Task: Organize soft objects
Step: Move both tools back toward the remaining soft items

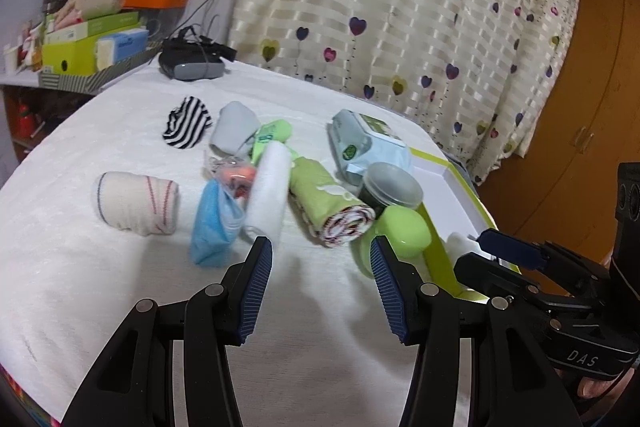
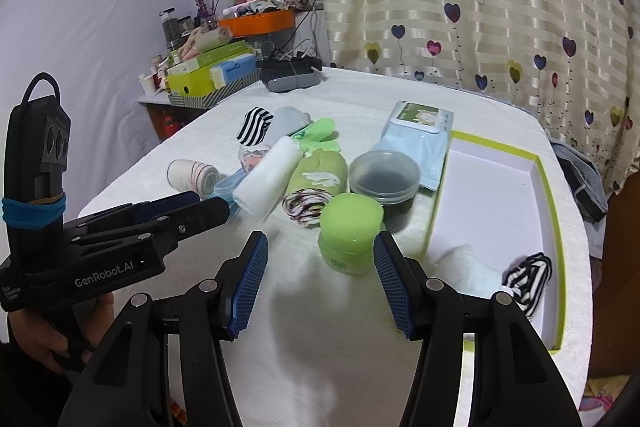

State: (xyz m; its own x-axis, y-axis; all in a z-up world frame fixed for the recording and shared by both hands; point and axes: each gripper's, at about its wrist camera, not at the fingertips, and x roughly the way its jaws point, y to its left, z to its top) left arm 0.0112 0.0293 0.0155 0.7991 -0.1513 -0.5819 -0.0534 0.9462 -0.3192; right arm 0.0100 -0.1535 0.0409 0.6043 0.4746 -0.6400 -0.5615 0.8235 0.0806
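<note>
With both sets of jaws open and empty, the white rolled towel [image 1: 269,187] on the surface lies at about eleven o'clock just ahead of the left gripper [image 1: 320,291], the nearer one, its long axis running roughly twelve-to-six.

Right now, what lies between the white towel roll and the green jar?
The green patterned cloth roll lies between the white towel roll and the green jar, seen in the right wrist view.
</note>
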